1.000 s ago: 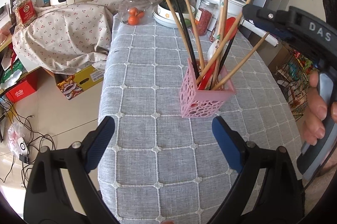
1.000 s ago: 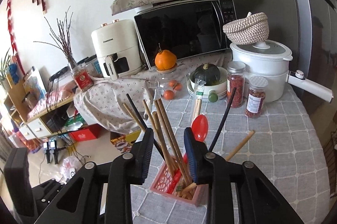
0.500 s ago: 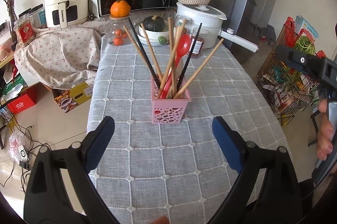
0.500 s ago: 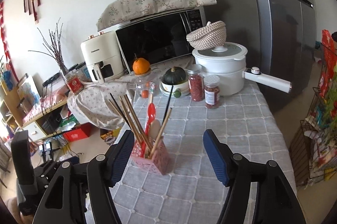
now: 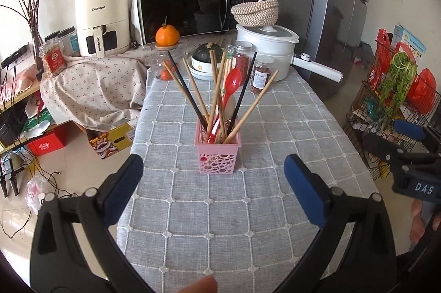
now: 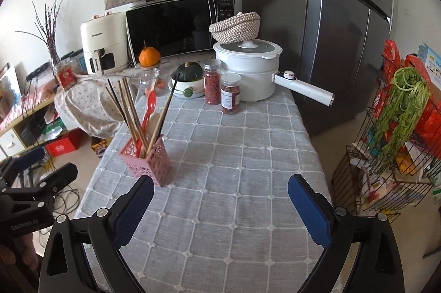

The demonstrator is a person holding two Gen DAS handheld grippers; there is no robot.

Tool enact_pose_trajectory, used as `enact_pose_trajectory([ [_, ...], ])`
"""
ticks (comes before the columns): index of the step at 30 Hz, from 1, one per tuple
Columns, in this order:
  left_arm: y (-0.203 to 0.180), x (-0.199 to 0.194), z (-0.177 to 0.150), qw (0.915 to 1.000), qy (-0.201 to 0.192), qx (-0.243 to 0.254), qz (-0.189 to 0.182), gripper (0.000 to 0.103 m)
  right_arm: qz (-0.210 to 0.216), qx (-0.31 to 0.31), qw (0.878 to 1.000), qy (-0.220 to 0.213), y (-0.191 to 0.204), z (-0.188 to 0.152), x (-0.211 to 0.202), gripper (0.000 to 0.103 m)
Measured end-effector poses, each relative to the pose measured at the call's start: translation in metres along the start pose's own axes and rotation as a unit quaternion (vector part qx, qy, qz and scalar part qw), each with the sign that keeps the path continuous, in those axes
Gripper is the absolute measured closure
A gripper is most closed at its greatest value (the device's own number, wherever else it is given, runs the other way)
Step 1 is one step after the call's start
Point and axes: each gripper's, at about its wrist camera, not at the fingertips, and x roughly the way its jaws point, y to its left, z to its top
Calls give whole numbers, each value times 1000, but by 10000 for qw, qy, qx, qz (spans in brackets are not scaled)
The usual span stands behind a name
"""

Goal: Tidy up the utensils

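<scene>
- Two hand-held grippers, both spread wide and holding nothing: the left hand-held gripper (image 5: 213,188) hangs over the near part of the table (image 5: 275,224), and the right hand-held gripper (image 6: 220,206) sits off to the right of it, also over bare cloth.
- Just past the left one's fingertips stands the pink holder (image 5: 217,152), upright on the grey checked tablecloth.
- Stuffed in it: wooden chopsticks (image 5: 256,105), black chopsticks (image 5: 187,89) and a red spoon (image 5: 230,86), all fanned out, none lying loose on the table.
- Looks to me like the sorting is basically done, with both grippers well back from the holder.
- Next move, I'd guess, is only a tidy-up nudge, if anything.
</scene>
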Motion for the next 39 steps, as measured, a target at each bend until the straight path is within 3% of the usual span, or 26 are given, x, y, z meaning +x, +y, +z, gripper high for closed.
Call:
enact_pose_trajectory([
  [9,-18,0,0,9999,-63,99,-114,1,-77,27,9999,60,-4,-1,6,4],
  [39,-24,6,-2,9996,-26,141,-249,1,-105,214,9995,183,-11,-1,9,4],
])
